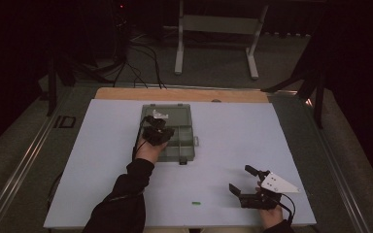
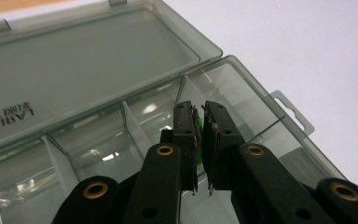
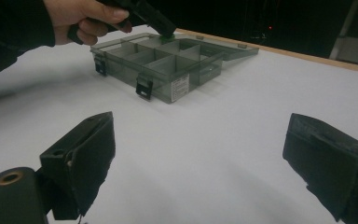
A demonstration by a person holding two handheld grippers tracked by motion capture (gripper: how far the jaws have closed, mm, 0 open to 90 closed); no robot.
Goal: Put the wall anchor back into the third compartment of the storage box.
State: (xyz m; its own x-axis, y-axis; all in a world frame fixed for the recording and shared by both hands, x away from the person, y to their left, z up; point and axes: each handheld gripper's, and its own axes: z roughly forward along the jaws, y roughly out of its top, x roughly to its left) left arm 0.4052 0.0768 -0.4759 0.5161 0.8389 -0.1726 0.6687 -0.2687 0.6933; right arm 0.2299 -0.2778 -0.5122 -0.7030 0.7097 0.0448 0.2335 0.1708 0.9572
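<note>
The left gripper [image 2: 198, 140] was pinched shut on a small green piece [image 2: 197, 128] and hung over a compartment of the open grey organizer box [image 1: 187, 151] on the bench [image 1: 233, 131], so the drop into the box was judged near but not yet made. The right gripper [image 3: 198, 163] rested with its jaws spread wide and empty. Another green piece [image 1: 196, 203] lay on the bench near the front edge, apparently left to fetch.

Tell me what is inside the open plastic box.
The box has bare divided compartments; the left gripper holds a small green piece over one. The gripper hides the compartments beneath.
</note>
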